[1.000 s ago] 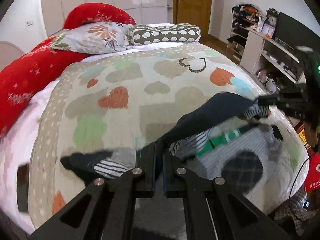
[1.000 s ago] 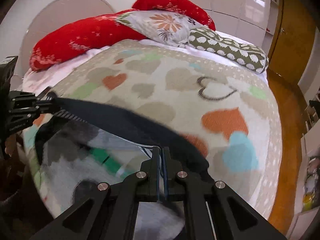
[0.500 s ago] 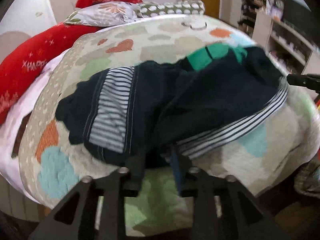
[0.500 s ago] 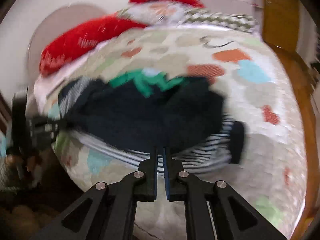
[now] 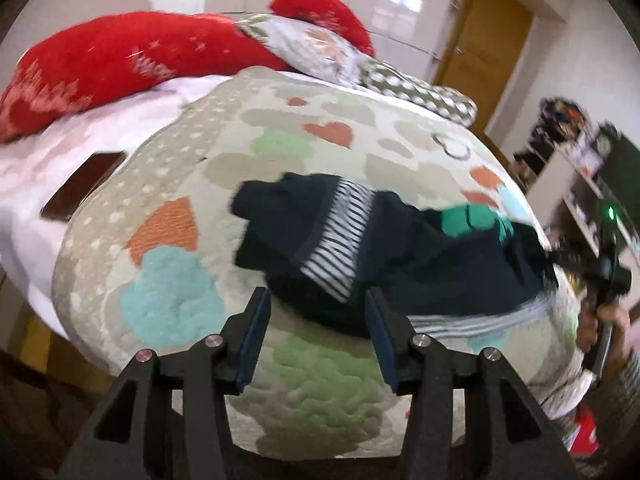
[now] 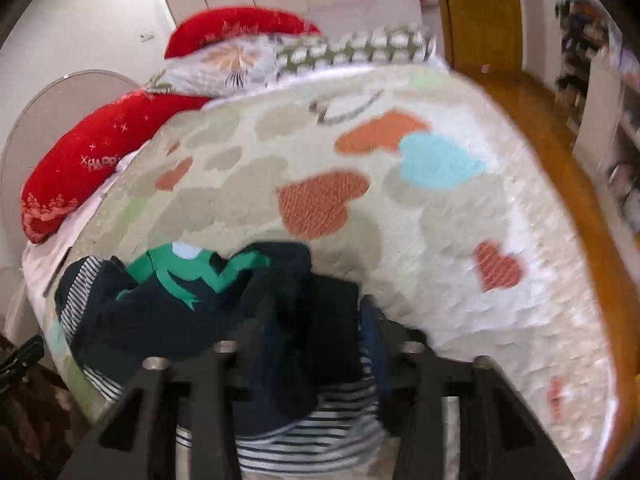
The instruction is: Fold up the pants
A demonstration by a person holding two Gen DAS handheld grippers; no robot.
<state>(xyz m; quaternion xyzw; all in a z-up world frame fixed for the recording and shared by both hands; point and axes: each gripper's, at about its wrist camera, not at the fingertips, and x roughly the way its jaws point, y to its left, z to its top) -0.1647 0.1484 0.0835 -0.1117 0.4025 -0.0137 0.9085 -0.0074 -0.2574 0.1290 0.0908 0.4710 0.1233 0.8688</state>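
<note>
Bed (image 5: 100, 148): heart blanket (image 5: 328, 384), pants (image 5: 400, 264), pillows (image 5: 120, 60), phone (image 5: 82, 190).

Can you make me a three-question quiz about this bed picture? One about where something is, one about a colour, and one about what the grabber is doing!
1. Where are the pants?
A. On the floor
B. On the heart blanket
C. On a shelf

2. What colour is the print on the dark pants?
A. Green
B. Yellow
C. Pink

3. How is the left gripper?
A. Shut on a pillow
B. Shut on the pants
C. Open

Answers:
1. B: the pants lie spread on the heart blanket.
2. A: the print shows bright green against the navy cloth.
3. C: the left gripper has its jaws apart. They have just been opening, and the near edge of the pants sits in the gap without being pinched.
</note>
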